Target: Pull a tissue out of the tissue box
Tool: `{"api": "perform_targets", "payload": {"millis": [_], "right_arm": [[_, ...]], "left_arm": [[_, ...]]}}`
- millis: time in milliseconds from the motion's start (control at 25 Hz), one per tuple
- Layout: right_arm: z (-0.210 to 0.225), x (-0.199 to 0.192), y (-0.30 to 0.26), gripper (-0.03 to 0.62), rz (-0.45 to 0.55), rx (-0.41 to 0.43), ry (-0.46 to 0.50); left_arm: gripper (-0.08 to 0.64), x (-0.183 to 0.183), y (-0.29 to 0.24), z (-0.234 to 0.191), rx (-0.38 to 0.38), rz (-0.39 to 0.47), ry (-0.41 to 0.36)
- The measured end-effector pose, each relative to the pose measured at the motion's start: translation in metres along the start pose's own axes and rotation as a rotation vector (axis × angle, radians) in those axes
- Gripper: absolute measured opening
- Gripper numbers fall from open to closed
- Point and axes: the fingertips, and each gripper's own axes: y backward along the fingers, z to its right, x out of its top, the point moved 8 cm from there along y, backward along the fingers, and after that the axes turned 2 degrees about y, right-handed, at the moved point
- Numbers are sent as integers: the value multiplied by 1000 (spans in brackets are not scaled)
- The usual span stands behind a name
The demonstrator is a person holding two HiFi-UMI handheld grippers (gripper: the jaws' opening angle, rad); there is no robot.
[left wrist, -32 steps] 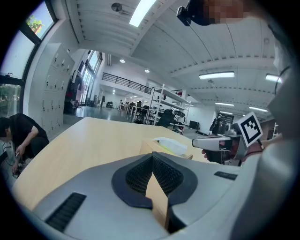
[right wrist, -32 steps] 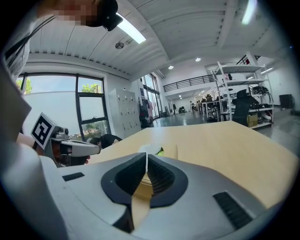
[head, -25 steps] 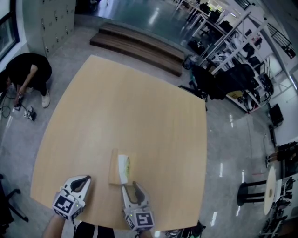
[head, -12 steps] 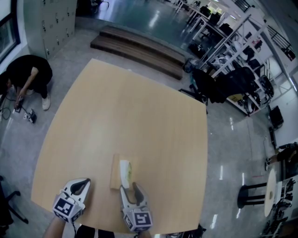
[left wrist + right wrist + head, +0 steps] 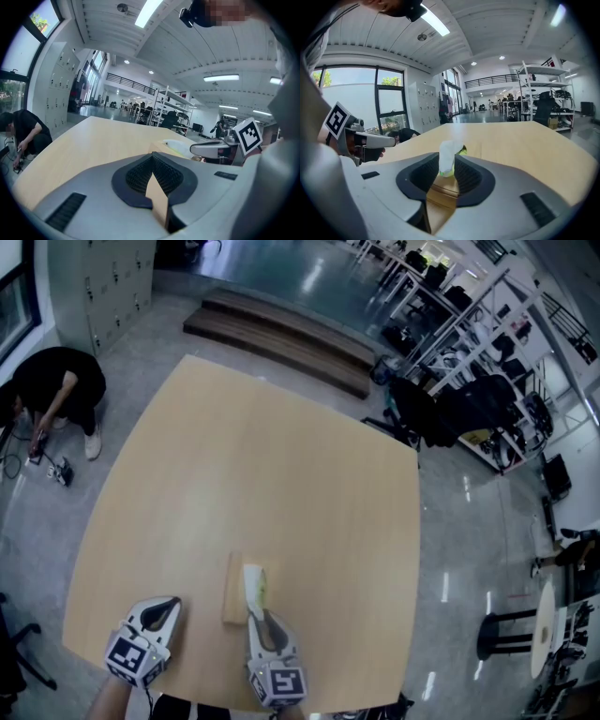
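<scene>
Right gripper view shows the nearest change: the right tongs have just been closing, and their dark pads now meet both sides of the tissue. It is a pale upright tuft with a green-tinted foot, rising from the slot of the tissue box, a low wood-coloured case under the tips.

From the head view these tongs look narrower than half a second ago, when their 2 jaws stood plainly apart round the tuft. The box lies where it lay, near the front edge of the surface.

So the grip looks freshly made and the pull not yet begun; the tissue is still in its box. Drawing it up and away is probably next. The box is unheld and might rise with it.

The left tongs are pressed together on nothing. They hover just left of the box without touching it, where they could steady it.

Farther off, a person crouches on the floor at the left, and a wooden platform lies beyond the surface.
</scene>
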Motion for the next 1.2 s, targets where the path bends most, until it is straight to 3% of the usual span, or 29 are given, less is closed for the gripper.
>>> {"api": "perform_targets", "payload": {"millis": [440, 1200], "right_arm": [[1, -1, -3, 19, -4, -3, -13], [1, 12, 3, 12, 23, -5, -16]], "left_arm": [[8, 0, 0, -2, 2, -7, 8], [8, 12, 5, -1, 3, 22, -32]]}}
